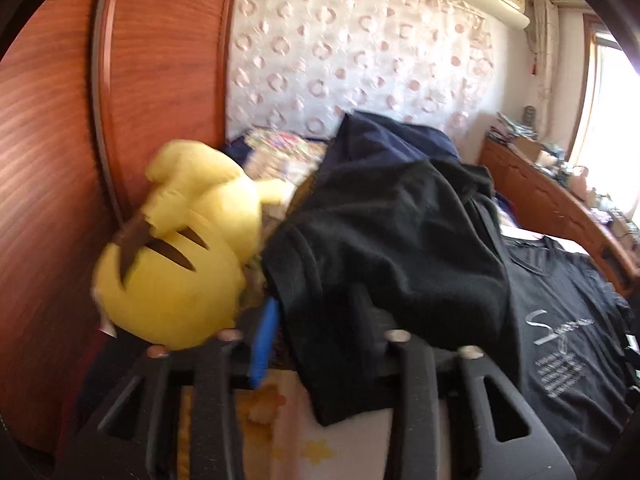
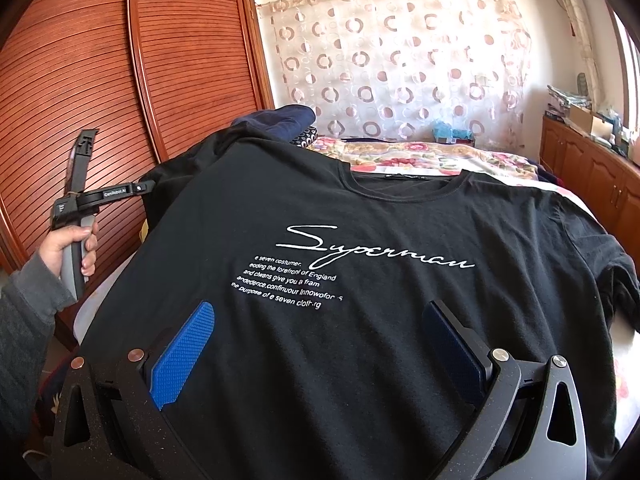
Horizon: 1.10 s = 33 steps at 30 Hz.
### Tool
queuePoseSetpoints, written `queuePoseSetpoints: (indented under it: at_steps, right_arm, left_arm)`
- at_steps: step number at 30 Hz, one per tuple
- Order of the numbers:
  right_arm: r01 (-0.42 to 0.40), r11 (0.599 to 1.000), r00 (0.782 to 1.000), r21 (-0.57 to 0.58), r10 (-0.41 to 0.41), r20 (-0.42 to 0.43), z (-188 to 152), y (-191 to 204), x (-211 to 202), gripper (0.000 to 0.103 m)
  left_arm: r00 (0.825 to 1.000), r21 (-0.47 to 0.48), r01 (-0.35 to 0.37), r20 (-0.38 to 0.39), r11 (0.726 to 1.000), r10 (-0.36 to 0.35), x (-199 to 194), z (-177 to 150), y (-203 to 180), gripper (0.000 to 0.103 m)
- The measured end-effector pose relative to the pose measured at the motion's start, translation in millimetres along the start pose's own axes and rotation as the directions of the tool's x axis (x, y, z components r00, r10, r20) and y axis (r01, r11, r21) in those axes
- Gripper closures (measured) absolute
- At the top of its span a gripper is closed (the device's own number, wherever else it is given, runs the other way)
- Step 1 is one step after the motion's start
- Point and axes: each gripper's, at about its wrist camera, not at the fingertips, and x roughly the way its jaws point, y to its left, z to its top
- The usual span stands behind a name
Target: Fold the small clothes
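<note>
Black T-shirt spread flat beneath the right gripper
Its jaws stand wide apart, empty — the left gripper is clenched on a black sleeve.

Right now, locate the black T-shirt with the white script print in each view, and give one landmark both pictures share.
Left wrist view: the printed black T-shirt lies flat at the lower right, partly under a rumpled black garment.
Right wrist view: it fills the centre, spread flat, print facing the camera.
Shared landmark: the circle-patterned curtain behind the bed.
</note>
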Motion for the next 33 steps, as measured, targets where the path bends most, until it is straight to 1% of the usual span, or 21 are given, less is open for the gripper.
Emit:
queuePoseSetpoints:
  at_steps: [1,2,8,12,13,18,21,23,26,28,29,30,32,33]
  right_arm:
    - [0.0,1.0,1.0,0.002,0.0,0.0,-0.4,-0.5,0.0,0.0]
    - [-0.001,1.0,1.0,0.004,0.001,0.0,-0.7,-0.9,-0.2,0.0]
    - [-0.004,1.0,1.0,0.011,0.004,-0.002,0.6,-1.5,0.6,0.0]
    - [-0.007,1.0,1.0,0.015,0.007,-0.002,0.8,-2.7,0.3,0.0]
    - [-0.007,1.0,1.0,0.017,0.008,-0.002,0.7,-3.2,0.3,0.0]
    - [-0.006,1.0,1.0,0.021,0.006,-0.002,1.3,-3.8,0.0,0.0]
    - [0.008,1.0,1.0,0.012,-0.008,-0.001,1.8,-4.2,-1.4,0.0]
    - [0.023,1.0,1.0,0.01,-0.023,0.006,2.7,-6.8,-4.8,0.0]
    - [0.04,0.999,0.999,0.029,-0.041,0.025,4.6,-17.0,-13.7,0.0]
    - [0.057,0.997,0.998,0.044,-0.058,0.037,5.3,-24.8,-19.6,0.0]
    - [0.063,0.997,0.997,0.05,-0.065,0.041,5.2,-27.9,-22.0,0.0]
    - [0.069,0.996,0.996,0.056,-0.071,0.044,5.0,-31.0,-24.3,0.0]
    - [0.078,0.995,0.996,0.061,-0.081,0.046,5.3,-35.2,-27.0,0.0]
    - [0.084,0.995,0.995,0.061,-0.086,0.047,5.6,-36.6,-27.8,0.0]
  left_arm:
    - [1.0,0.005,-0.005,-0.005,1.0,0.005,-0.5,-1.2,-1.5,0.095]
    - [1.0,0.018,-0.019,0.012,1.0,0.019,-4.8,-3.3,-3.9,0.1]
    - [0.993,0.066,-0.034,0.117,0.997,0.026,-49.2,-5.6,-25.4,0.101]
    - [0.987,0.085,-0.009,0.163,0.996,-0.005,-71.1,-3.1,-40.9,0.101]
    - [0.986,0.092,0.003,0.163,0.996,-0.018,-72.5,-1.2,-44.4,0.101]
    - [0.975,0.17,0.06,0.202,0.984,-0.095,-87.2,19.8,-84.2,0.101]
    - [0.967,0.219,0.099,0.208,0.971,-0.145,-89.0,36.0,-110.6,0.101]
    - [0.964,0.263,0.125,0.196,0.957,-0.18,-87.3,44.2,-132.6,0.101]
    - [0.958,0.319,0.18,0.16,0.931,-0.24,-83.9,49.1,-167.2,0.101]
    - [0.957,0.339,0.201,0.134,0.919,-0.259,-81.3,47.6,-184.7,0.101]
    - [0.958,0.349,0.205,0.12,0.915,-0.26,-79.9,45.8,-192.4,0.099]
    - [0.959,0.358,0.205,0.111,0.911,-0.259,-79.0,44.4,-196.2,0.096]
    - [0.957,0.364,0.213,0.11,0.907,-0.269,-81.5,40.0,-198.4,0.078]
    - [0.956,0.362,0.217,0.109,0.907,-0.272,-82.9,38.2,-197.7,0.075]
